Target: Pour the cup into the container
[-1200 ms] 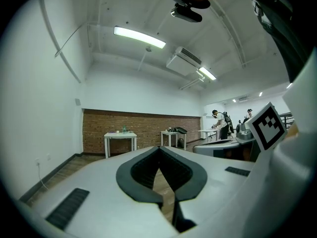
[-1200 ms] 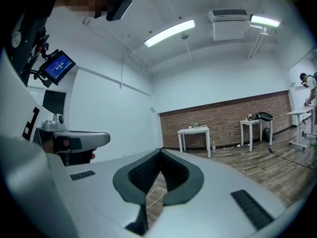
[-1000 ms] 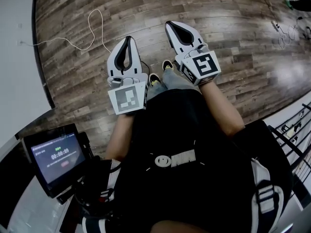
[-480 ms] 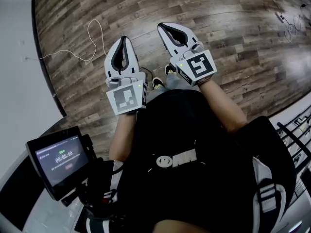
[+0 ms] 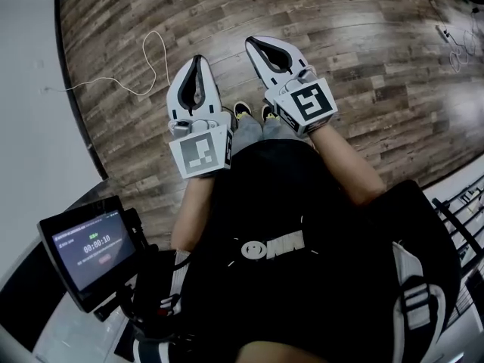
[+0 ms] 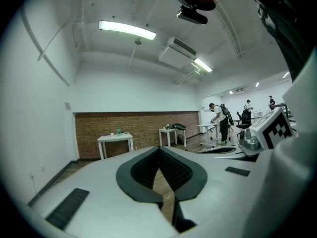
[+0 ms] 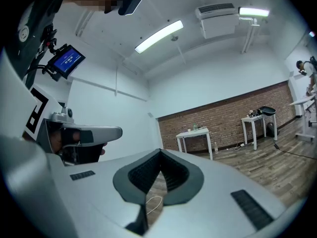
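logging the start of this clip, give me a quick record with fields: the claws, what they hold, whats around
left claw: shut, empty, held out over the floor
right claw: shut, empty, beside the left one
floor: dark wood planks, white cable lying on it
screen: lit, at the person's lower left
tables: white, far off against a brick wall
cup, container: not made out in any view
task state: pouring not yet begun
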`<state>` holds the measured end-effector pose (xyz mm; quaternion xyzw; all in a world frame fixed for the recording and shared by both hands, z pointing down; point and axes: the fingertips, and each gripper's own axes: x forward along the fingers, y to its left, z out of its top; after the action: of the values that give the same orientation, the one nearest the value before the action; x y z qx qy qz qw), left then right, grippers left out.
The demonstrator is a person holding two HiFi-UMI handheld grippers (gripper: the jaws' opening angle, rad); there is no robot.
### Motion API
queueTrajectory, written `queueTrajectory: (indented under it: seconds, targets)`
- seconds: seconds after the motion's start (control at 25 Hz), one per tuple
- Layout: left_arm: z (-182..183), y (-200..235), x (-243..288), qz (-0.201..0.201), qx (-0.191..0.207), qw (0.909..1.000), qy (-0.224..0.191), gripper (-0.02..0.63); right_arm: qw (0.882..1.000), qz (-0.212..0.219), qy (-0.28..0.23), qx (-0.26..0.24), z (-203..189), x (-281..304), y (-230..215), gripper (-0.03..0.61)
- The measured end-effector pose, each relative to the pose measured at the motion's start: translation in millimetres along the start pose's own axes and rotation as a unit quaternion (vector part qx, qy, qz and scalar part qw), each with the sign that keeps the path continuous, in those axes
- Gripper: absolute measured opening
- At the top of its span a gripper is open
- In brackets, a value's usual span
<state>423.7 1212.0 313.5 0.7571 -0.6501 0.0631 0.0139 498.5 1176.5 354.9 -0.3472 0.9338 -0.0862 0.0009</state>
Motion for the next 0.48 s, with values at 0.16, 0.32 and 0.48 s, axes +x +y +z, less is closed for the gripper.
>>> queueTrajectory:
  seconds: [0.16,0.32,0.48]
  targets:
    - [-2.1,16.8,-7.1,0.008,0.000,0.9999,-0.010,-0.002,1.000,0.007,-0.003,-0.009,-3.3,14.3,11.6,0.000]
    - [1.7,53.6,-0.2,0.011,-0.014,0.9996,-0.024,-0.002,1.000,0.011,0.003,-0.020,-1.4,50.5,27.3,0.000]
    - [1.1,101.4,23.6,0.010,-0.030,0.9990,-0.032,-0.002,1.000,0.008,0.004,-0.023,11.3,104.3,30.3,0.000]
